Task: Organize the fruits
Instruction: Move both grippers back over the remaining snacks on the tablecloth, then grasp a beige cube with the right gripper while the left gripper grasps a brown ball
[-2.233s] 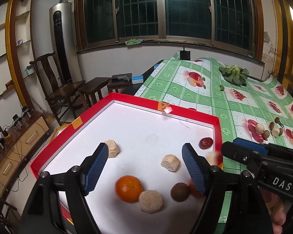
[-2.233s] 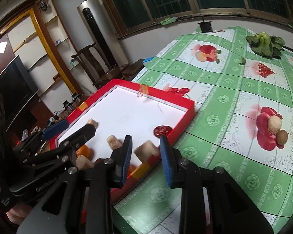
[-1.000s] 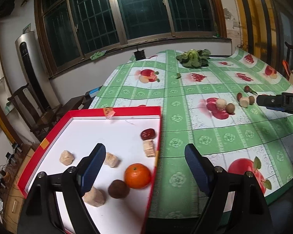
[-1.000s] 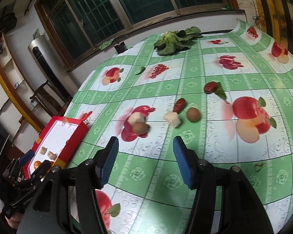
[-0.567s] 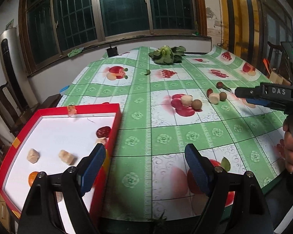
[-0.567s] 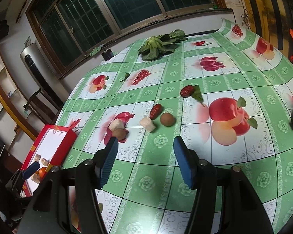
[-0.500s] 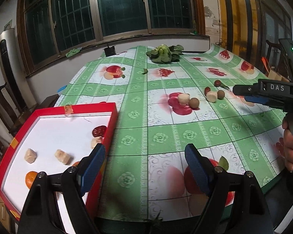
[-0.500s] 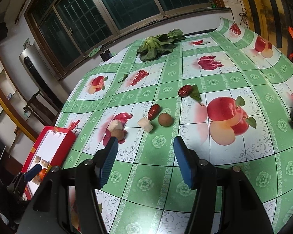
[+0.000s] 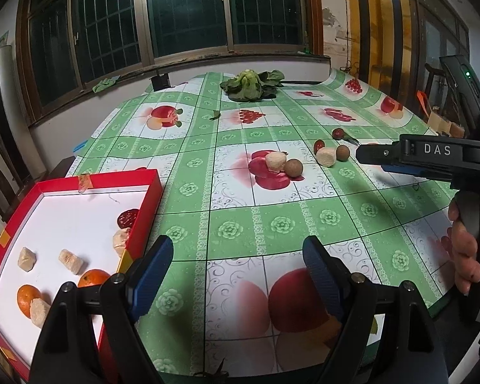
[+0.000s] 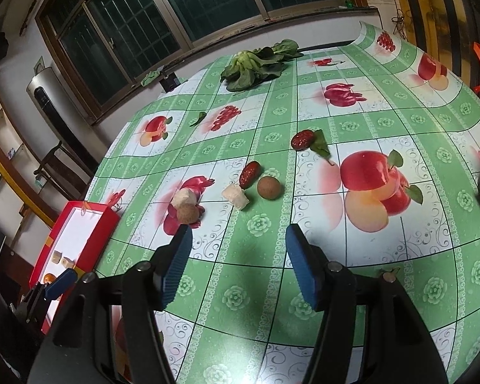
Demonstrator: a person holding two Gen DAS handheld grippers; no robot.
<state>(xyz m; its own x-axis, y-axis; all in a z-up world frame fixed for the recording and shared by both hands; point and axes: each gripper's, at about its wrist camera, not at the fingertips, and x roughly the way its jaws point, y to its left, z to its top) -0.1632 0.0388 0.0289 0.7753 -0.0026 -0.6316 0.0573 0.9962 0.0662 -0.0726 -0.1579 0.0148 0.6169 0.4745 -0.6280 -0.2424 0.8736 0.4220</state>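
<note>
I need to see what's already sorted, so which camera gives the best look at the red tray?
The left wrist view. The red tray sits close, showing oranges, pale chunks and a dark red fruit inside. In the right wrist view the tray is small and distant at the left edge, its contents barely readable.

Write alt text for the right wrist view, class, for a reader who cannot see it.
The open, empty right tongs hover over a green fruit-print tablecloth, pointing at loose pieces ahead: two red dates, two pale chunks and two brown round fruits. A red-rimmed tray sits far left, leafy greens at the far edge.
</note>
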